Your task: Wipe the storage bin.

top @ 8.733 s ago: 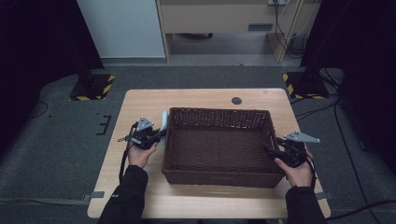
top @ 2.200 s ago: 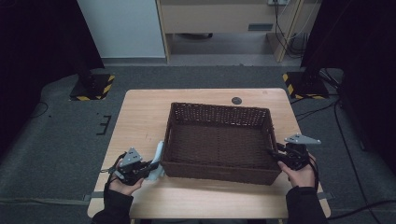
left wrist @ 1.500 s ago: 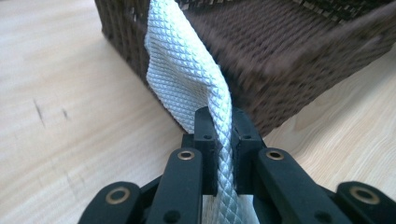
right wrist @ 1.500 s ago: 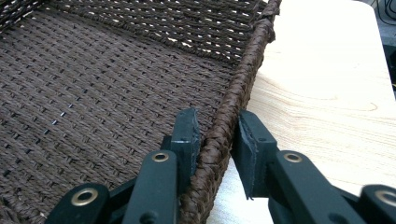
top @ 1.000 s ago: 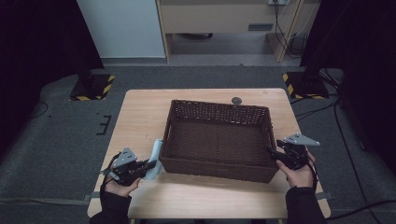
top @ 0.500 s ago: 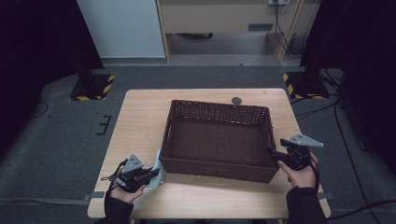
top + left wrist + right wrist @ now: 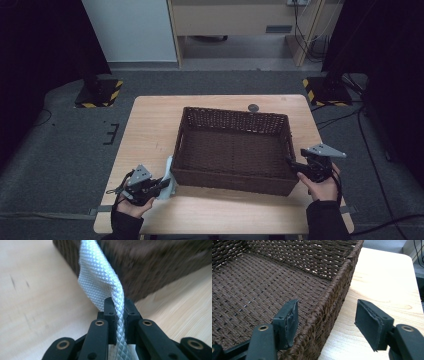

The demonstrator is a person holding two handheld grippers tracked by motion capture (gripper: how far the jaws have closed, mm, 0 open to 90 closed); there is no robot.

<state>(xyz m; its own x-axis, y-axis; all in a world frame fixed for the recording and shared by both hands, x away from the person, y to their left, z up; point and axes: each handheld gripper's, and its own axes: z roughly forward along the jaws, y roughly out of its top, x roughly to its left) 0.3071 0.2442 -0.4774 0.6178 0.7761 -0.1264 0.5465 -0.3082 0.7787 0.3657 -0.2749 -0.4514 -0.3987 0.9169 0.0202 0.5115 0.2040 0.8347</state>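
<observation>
Woven dark brown rectangular basket (image 7: 235, 150) is sitting mid-table, empty. Left gripper (image 7: 117, 315) is clamping the pale blue textured cloth (image 7: 100, 277) beside its near-left corner; right gripper (image 7: 325, 322), jaws just opening, is straddling the right rim without pressing it. Cloth probably remains to be placed

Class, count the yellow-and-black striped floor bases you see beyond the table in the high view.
2: one striped base on the floor past the table's far-left corner, the other striped base past its far-right corner. Darkness may hide more.
</observation>
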